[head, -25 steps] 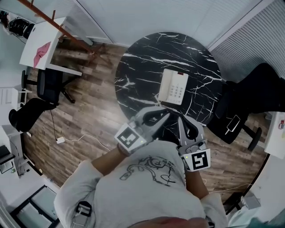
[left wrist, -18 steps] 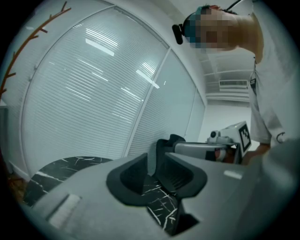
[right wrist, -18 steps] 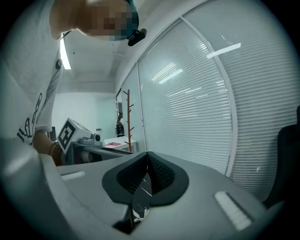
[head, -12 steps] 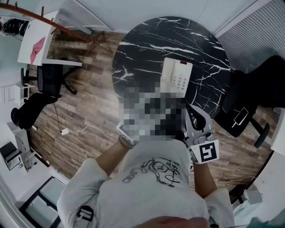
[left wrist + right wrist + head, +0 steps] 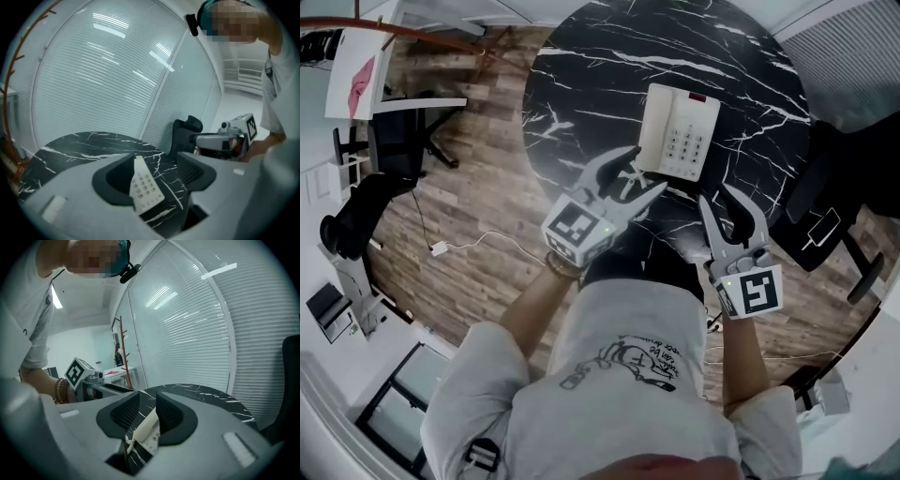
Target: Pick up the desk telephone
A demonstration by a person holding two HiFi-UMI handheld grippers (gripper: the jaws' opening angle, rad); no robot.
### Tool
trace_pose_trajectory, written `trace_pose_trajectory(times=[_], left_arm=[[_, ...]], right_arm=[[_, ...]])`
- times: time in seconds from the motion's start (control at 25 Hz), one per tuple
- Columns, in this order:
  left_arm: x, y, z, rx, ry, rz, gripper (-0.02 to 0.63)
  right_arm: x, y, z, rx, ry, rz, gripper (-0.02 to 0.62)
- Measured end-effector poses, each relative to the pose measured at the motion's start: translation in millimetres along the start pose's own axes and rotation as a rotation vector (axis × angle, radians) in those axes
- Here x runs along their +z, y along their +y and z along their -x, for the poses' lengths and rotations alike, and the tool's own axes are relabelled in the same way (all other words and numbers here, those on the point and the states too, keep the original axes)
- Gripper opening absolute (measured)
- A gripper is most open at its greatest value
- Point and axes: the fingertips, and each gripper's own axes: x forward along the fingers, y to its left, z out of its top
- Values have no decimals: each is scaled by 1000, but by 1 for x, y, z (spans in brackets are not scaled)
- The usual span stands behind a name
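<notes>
phone (image 5: 680, 131) hasn't left the table (image 5: 581, 84) yet. it lies flat toward the near edge, handset in its cradle. left gripper (image 5: 636, 176) is by its near-left corner and right gripper (image 5: 727, 199) is off the near-right one. both jaws have just been opening, left wider, nothing between them. grab and lift are still to do. phone's smooth cream plastic, boxy. table's round glossy black marble with white veins.
</notes>
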Motion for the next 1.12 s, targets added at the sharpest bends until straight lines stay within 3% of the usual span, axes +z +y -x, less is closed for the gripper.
trace_pose_trajectory(times=[0.16,0.48,0.76,1.12], left_arm=[[-22,26,-12,25,32,52,293],[-70,60,-45,16,112,130,397],[-109,84,-75,-4,179,182,471],[-133,95,-99,-41,208,199,488]], right_arm=[[-27,-16,-14,0,28,-21,146],[-83,-37,-50,2,94,-76,270],[-139,-62,-75,21,157,-216,380],[-184,-87,-97,19,228,-222,396]])
